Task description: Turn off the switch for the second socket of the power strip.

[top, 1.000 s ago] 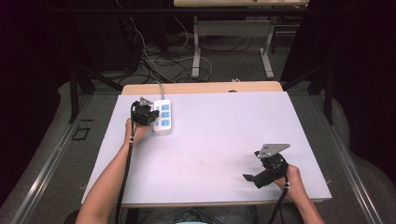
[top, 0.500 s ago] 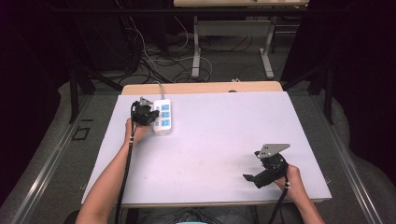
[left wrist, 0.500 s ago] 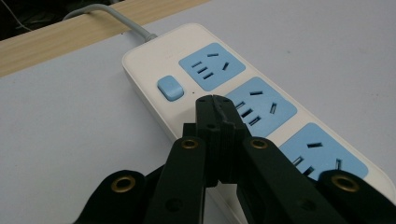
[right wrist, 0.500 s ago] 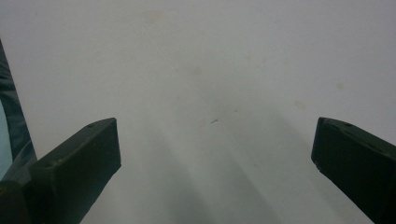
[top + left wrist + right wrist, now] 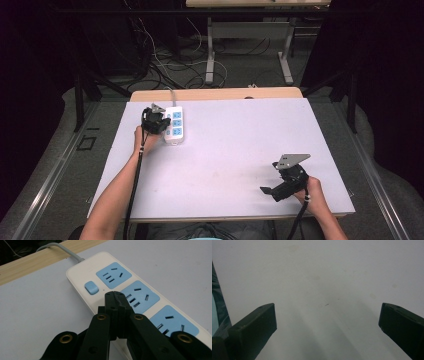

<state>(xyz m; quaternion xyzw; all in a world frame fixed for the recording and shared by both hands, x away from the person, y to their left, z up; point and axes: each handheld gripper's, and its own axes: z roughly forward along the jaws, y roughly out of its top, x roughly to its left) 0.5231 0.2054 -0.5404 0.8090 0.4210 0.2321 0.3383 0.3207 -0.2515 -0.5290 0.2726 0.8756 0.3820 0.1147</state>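
2 grippers are at work on the counter (image 5: 225, 150). Left gripper (image 5: 113, 293) has its jaws pressed together with nothing between them, tips over the white power strip (image 5: 82, 275), just beside its blue switch (image 5: 91, 287) and at the edge of the middle of 3 blue sockets (image 5: 140, 296). A grey cord (image 5: 60, 247) leaves the strip's far end. Right gripper (image 5: 325, 322), well apart from the strip, has its jaws spread wide over bare counter.
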